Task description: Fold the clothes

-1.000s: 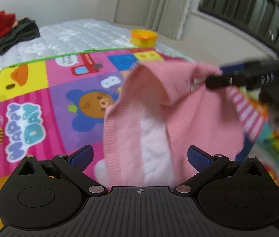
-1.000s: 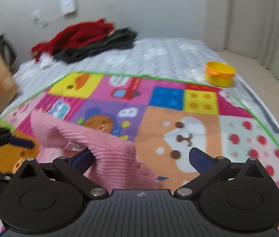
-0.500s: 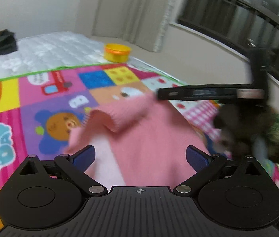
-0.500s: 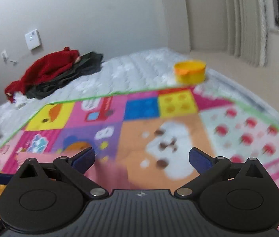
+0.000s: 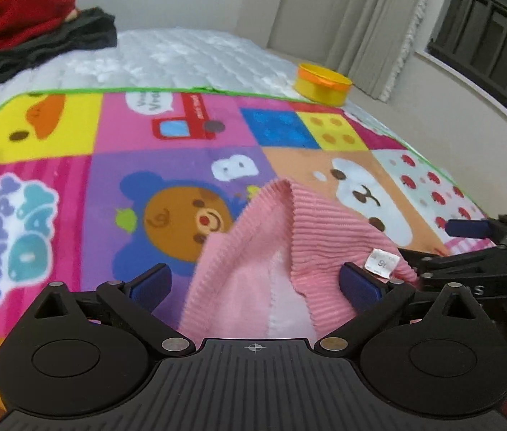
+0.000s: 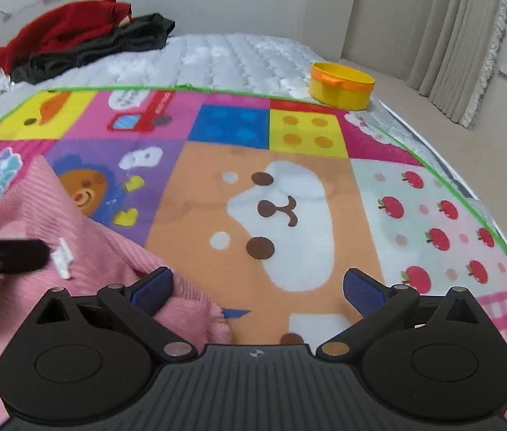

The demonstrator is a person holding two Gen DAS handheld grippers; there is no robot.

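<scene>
A pink ribbed knit garment lies humped on the colourful play mat, its paler inside and a white label showing. My left gripper is open, and the garment's near part lies between its spread fingers. In the right wrist view the garment fills the lower left and rests against the left fingertip of my open right gripper. Over the bear-face patch that gripper holds nothing. A right gripper finger shows at the left view's right edge. A left gripper finger lies over the cloth.
The mat covers a white quilted mattress. A yellow round tub with an orange rim stands at the mat's far right corner. Red and dark clothes are heaped at the far left by the wall. Curtains hang on the right.
The pink garment was raised and stretched towards the right gripper a second ago; it now lies slumped low on the mat. Both views have swung round. Both grippers' fingers stay spread.
</scene>
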